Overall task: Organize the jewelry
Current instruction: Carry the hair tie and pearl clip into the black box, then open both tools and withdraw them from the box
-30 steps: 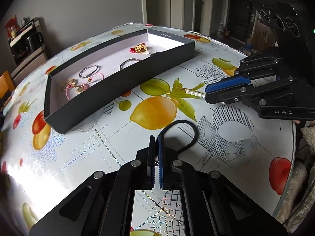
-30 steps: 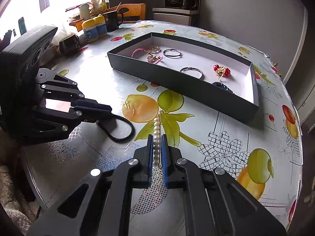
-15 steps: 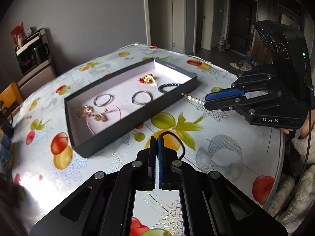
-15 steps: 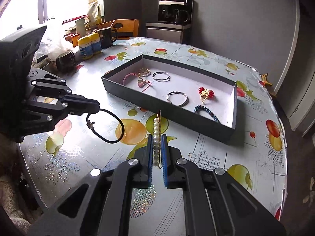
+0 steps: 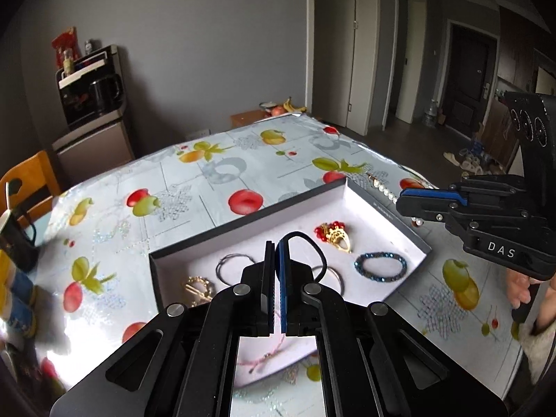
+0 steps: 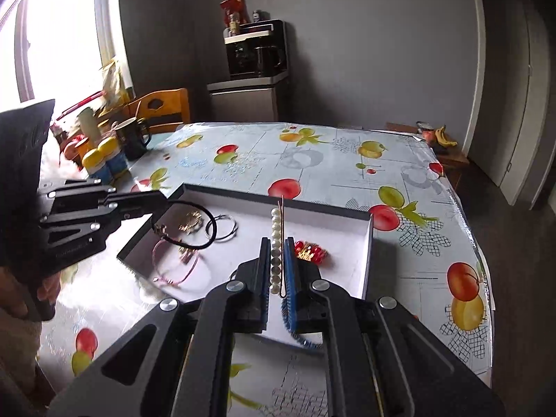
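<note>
Pearl hairpin [image 6: 276, 243] pinched in right tool [image 6: 277, 271], black hair tie [image 5: 309, 243] in left tool [image 5: 274, 278]; lower each flat into tray [image 5: 382, 208], clear of bracelets.

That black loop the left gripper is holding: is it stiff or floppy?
Probably springy rather than limp: the black loop juts sideways from the left gripper and keeps a rounded arc above the box. It looks thin, so likely light and unlikely to break.

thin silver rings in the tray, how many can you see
2 in the dark shallow tray: one thin silver ring left of the left hand-held gripper, another thin silver ring right of it, partly hidden. The gripper may hide more.
</note>
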`<move>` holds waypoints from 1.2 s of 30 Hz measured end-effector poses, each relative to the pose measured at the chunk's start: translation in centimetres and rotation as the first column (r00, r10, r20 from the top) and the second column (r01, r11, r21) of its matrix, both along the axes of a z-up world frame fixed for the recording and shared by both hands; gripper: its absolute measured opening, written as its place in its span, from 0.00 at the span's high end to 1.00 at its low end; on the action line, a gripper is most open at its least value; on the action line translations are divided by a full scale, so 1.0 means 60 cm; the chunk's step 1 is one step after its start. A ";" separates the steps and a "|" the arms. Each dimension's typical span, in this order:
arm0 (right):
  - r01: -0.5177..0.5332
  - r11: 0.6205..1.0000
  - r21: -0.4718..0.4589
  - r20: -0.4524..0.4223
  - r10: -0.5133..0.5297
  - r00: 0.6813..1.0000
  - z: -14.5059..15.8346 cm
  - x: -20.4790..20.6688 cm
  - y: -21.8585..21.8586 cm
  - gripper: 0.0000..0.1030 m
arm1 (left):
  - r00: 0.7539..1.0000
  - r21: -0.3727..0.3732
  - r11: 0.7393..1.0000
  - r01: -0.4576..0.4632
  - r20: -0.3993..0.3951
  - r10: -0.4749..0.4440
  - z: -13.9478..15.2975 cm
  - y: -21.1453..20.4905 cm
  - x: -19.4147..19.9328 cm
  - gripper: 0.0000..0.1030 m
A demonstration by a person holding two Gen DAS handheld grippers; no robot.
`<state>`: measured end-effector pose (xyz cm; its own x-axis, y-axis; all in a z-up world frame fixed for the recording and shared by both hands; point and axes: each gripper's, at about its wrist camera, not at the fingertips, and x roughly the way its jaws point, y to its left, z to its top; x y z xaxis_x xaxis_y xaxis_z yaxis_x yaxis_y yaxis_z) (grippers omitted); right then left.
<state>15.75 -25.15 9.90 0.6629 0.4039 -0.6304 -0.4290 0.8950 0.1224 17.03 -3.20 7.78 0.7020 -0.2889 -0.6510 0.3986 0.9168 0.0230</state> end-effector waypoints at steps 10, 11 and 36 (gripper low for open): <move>0.147 0.989 0.023 -0.124 -0.143 0.982 -0.076 0.110 -0.019 0.93 | 0.994 -0.035 0.998 -0.059 -0.098 0.055 -0.064 -0.030 0.105 0.98; 0.152 0.988 0.012 -0.133 -0.149 0.980 -0.085 0.113 -0.019 0.93 | 0.992 -0.029 0.998 -0.063 -0.109 0.059 -0.072 -0.031 0.111 0.98; 0.173 0.974 -0.145 -0.163 -0.196 0.967 -0.130 0.123 -0.006 0.92 | 0.981 0.099 0.992 -0.073 -0.173 0.089 -0.133 -0.047 0.138 0.98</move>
<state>23.11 -25.51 2.11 0.5933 0.1930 -0.7815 -0.2371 0.9697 0.0595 25.29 -6.04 -0.22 0.5921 -0.1695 -0.7879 0.3287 0.9434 0.0440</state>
